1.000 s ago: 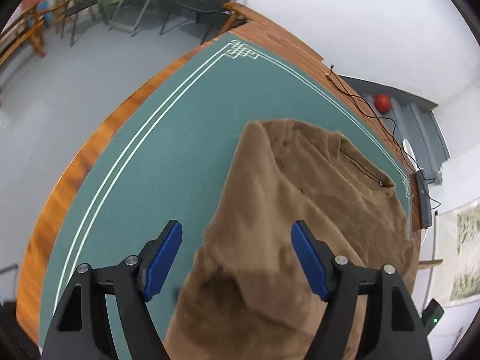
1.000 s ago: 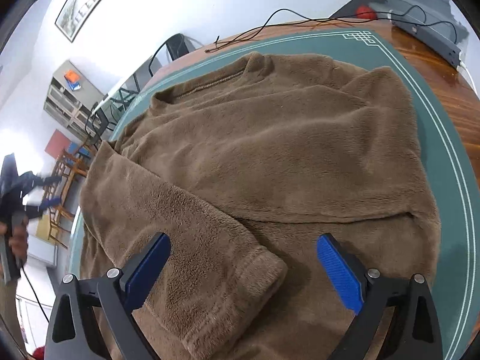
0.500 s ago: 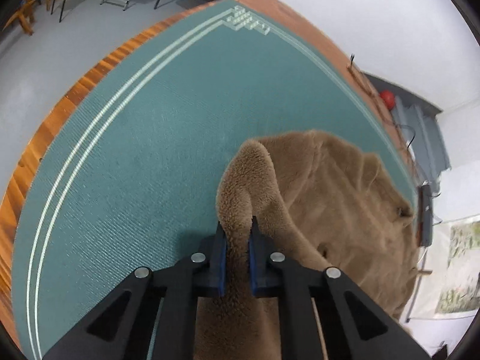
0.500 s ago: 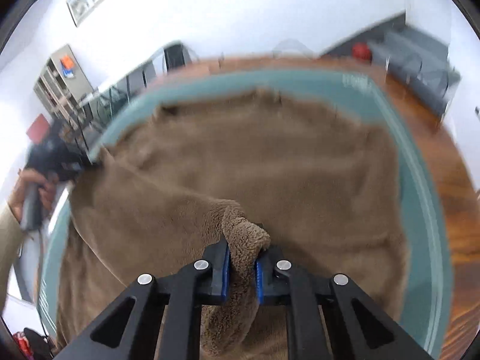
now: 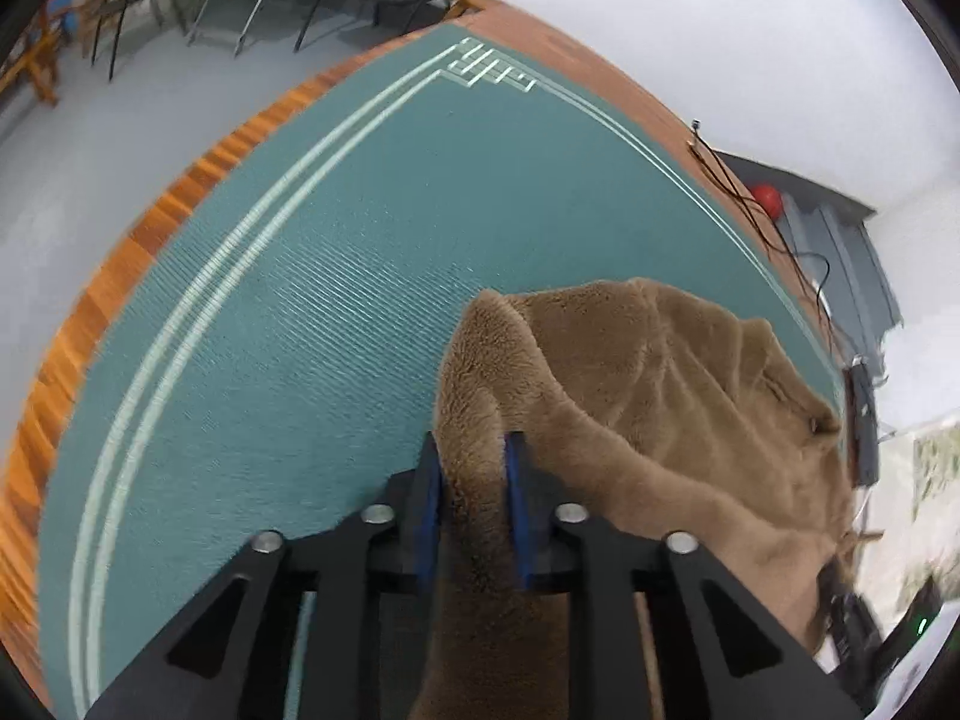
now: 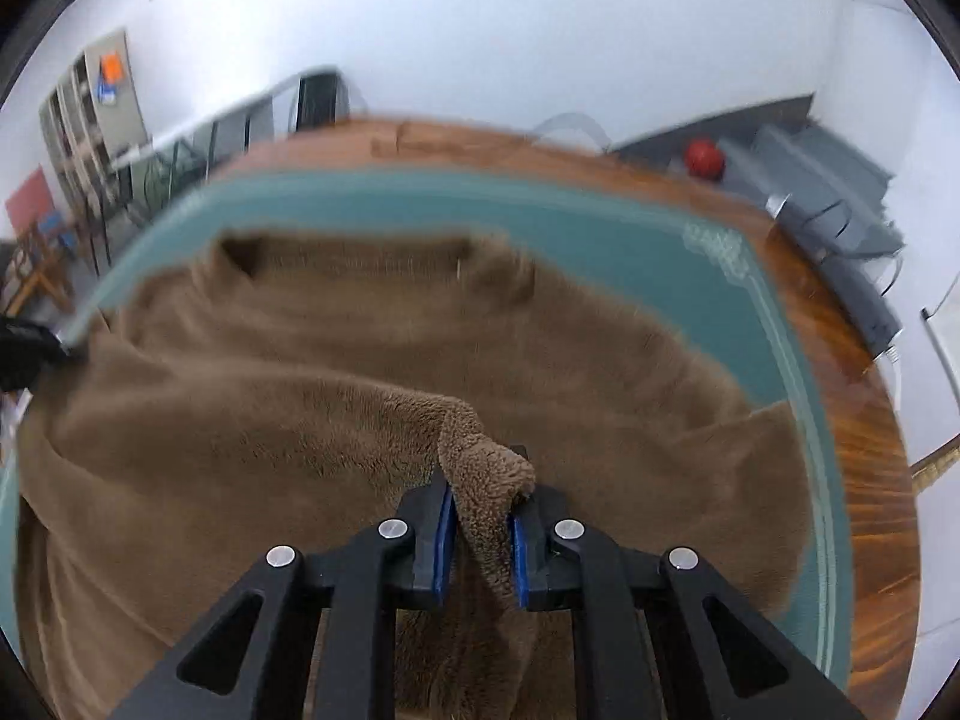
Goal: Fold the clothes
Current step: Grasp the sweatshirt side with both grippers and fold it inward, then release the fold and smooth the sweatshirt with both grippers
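the left gripper [image 5: 471,495] pinched a fleece [image 5: 660,408] fold near the table's [image 5: 300,330] middle, jaws easing apart, so it might slip. the right gripper [image 6: 480,525] nipped a thin hem, loosening too; a tug could free it.

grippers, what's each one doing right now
left gripper: jaws opening, brown fleece top still pinched between them.
right gripper: jaws opening slightly, pinching the same top's cuff.
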`<state>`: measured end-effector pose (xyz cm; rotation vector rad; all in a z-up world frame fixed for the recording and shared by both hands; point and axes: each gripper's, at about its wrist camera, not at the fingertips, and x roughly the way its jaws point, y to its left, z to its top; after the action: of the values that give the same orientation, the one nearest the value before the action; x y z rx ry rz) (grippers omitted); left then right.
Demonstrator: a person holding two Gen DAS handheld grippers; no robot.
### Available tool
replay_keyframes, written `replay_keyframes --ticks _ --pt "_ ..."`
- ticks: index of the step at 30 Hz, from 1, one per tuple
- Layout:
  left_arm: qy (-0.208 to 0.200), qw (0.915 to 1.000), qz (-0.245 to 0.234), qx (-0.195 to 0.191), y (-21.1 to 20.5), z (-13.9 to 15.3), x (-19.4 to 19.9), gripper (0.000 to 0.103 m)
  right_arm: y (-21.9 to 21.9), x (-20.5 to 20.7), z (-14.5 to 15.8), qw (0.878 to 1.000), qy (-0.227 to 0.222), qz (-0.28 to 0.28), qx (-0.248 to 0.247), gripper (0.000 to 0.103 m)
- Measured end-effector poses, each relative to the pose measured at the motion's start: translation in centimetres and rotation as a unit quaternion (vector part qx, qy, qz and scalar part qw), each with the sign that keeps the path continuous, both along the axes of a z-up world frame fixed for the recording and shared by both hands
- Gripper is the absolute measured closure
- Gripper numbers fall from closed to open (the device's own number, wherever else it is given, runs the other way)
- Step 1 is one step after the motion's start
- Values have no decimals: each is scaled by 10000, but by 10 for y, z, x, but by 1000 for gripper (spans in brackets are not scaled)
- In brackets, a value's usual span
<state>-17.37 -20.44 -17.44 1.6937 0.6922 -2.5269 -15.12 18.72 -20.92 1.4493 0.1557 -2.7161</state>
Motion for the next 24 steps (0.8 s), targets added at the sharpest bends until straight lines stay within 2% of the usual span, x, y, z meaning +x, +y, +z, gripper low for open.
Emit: replay_keyframes --ticks 1,2,3,4,5,6,7,10,12,14,19,22,24 --pt "60 9999 -29 -142 -2 5 5 57 3 0 1 10000 25 -69 18 83" --pt "162 9995 -41 -257 -4 13 12 54 4 3 6 9998 137 -137 87 75" --pt "265 9989 -52 -371 -6 21 19 50 5 6 12 9993 268 -203 170 59" --pt "367 9982 -77 -477 -7 28 26 46 5 10 18 9985 399 -269 253 47" --pt "467 9973 -164 -539 -6 36 35 43 5 13 24 9975 530 -335 336 28" --pt "561 9963 -254 -607 -5 44 44 37 5 17 30 9961 661 -400 419 26" --pt "623 9949 -367 -697 -1 48 53 32 6 20 36 9945 792 -465 502 26" --pt "562 9916 -806 -835 9 45 90 30 -10 33 45 9947 949 -5 389 26" --pt "401 9899 -1061 -845 16 36 108 30 -22 38 42 9952 873 376 248 26" --pt "301 9873 -1168 -1032 26 26 114 30 -35 36 26 9952 682 639 304 26" --pt "194 9874 -1033 -1179 47 9 109 30 -34 25 -4 9986 258 432 149 26" --pt "318 9876 -628 -1406 45 13 102 30 -29 18 -8 9992 194 334 93 26" --pt "240 9912 -263 -1276 24 12 101 30 -25 13 -11 9991 178 265 275 26"
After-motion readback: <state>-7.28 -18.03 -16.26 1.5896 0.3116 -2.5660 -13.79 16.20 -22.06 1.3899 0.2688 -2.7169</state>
